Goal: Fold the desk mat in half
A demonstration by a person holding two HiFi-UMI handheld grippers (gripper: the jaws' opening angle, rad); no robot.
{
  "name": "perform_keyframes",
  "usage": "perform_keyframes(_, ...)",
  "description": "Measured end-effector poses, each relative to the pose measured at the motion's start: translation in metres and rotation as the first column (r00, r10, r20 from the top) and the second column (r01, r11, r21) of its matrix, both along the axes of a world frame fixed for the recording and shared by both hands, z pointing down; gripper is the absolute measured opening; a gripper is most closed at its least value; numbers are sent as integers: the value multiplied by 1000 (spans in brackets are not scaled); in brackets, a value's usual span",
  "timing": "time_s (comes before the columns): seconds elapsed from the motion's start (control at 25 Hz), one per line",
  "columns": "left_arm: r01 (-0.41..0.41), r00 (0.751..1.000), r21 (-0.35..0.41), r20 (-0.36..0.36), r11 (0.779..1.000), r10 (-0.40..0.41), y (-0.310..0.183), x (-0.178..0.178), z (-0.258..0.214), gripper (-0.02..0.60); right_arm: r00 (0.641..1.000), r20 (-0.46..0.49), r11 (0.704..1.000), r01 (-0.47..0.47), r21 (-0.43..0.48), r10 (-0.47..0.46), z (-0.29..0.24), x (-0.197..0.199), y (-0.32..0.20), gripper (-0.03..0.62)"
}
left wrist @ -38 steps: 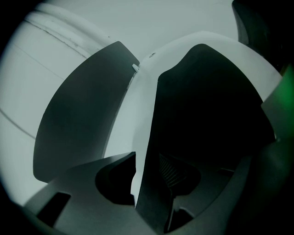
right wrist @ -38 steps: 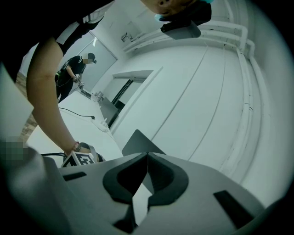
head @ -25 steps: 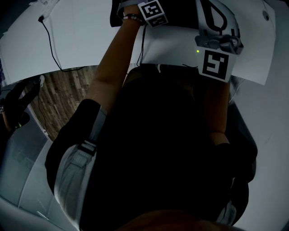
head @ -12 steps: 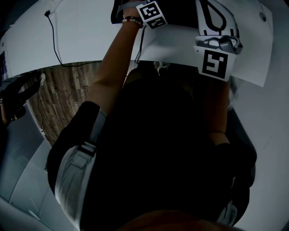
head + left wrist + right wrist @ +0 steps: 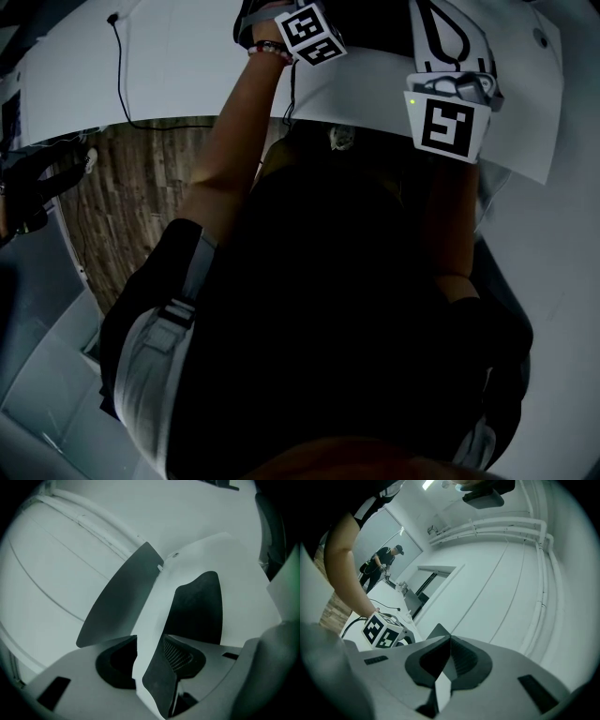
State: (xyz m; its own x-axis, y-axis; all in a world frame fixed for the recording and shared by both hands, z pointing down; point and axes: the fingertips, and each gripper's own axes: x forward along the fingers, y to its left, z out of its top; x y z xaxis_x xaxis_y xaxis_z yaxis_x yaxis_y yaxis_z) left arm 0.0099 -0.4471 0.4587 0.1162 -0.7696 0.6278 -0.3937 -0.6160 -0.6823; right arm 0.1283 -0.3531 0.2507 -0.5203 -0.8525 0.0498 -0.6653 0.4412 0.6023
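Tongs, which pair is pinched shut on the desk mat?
The right tongs: jaws closed on the desk mat edge. The left tongs jaws have just been opening, with the mat loose between them.

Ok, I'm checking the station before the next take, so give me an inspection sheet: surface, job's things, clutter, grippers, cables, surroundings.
surface: white table.
job's things: desk mat, white top and dark underside, lifted and curling, not yet folded flat.
clutter: nothing seen.
grippers: left gripper has just been opening its jaws, which stand apart with the mat loosely between them; right gripper is shut on the mat's edge.
cables: one black cable lying on the table.
surroundings: wooden floor; another person standing far off.
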Motion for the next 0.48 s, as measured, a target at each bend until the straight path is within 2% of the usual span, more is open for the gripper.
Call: perform_keyframes(0.48,-17,995,84,-100,996,25,27,3,-61,186,1000,17,1000,-14,-3,14,-7,5,7,29)
